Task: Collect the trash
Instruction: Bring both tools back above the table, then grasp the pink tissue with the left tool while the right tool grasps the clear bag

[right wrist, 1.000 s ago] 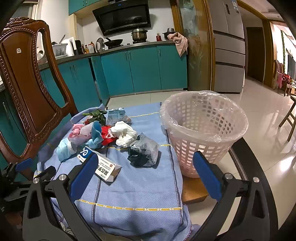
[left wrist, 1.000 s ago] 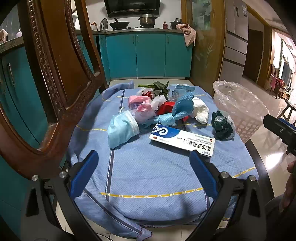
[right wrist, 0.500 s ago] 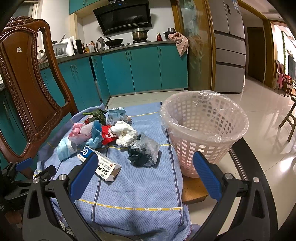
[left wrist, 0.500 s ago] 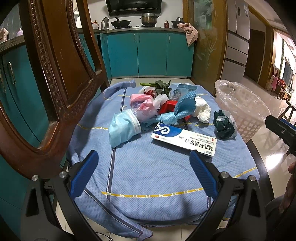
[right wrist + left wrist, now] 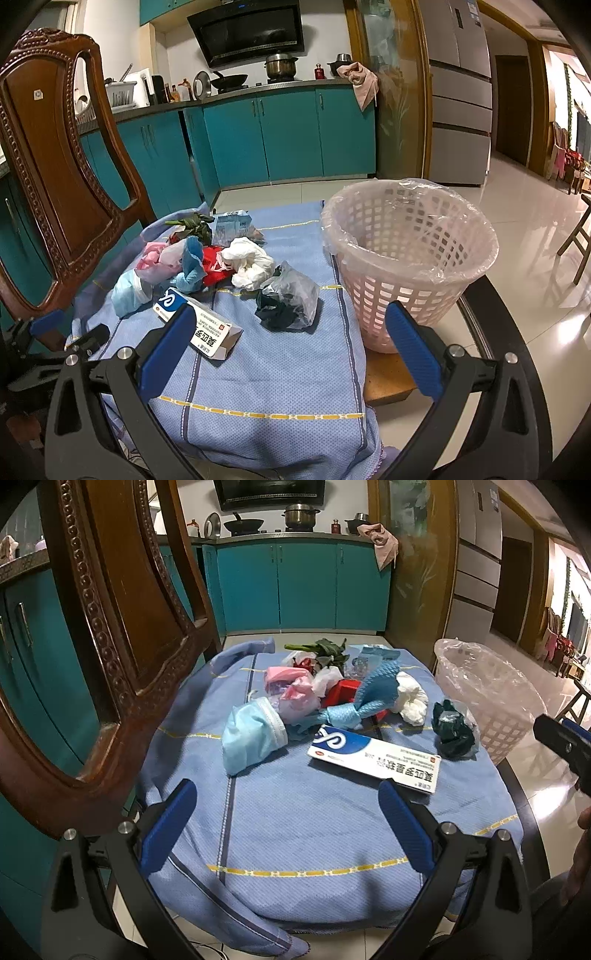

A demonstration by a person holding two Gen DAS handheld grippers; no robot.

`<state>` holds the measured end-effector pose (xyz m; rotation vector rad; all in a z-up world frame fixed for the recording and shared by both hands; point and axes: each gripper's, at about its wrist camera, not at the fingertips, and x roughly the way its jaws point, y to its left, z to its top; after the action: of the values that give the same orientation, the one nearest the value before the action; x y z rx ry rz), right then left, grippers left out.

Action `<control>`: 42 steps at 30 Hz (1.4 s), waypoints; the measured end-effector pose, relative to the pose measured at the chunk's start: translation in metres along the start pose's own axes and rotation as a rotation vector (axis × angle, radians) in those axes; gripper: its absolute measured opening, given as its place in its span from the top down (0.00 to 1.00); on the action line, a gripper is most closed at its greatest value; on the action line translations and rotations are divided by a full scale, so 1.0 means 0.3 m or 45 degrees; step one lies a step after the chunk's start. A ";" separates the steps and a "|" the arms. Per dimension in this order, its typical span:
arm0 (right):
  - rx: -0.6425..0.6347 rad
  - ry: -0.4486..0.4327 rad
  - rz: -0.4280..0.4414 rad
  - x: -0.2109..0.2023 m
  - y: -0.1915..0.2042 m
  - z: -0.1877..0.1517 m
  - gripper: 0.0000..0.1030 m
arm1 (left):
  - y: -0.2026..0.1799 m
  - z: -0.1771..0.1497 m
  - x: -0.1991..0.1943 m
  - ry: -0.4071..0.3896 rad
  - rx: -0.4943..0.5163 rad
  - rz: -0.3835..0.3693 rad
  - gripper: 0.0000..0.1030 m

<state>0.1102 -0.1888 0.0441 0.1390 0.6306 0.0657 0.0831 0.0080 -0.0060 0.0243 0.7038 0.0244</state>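
Left gripper (image 5: pixel 286 821) and right gripper (image 5: pixel 290 345), jaws wide apart, both empty.

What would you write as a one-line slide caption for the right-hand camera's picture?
Open right gripper faces trash on a blue tablecloth: a medicine box, crumpled bags, a face mask, beside an empty lined basket.

Home kitchen — teal cabinets (image 5: pixel 288 136), stove pot (image 5: pixel 279 63).
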 end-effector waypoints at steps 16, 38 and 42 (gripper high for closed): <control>-0.162 0.327 -0.120 0.403 0.081 0.049 0.26 | 0.041 0.018 0.015 0.012 -0.054 0.001 0.05; 0.023 0.260 0.003 0.286 -0.003 0.090 0.49 | -0.078 0.205 0.387 0.055 0.365 0.067 0.50; 0.013 0.256 0.012 0.287 0.004 0.090 0.49 | -0.055 0.214 0.393 0.068 0.308 -0.013 0.80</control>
<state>0.1955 -0.1818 0.0156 0.1458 0.8310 0.0860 0.2147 -0.0059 -0.0338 0.2523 0.7569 -0.0703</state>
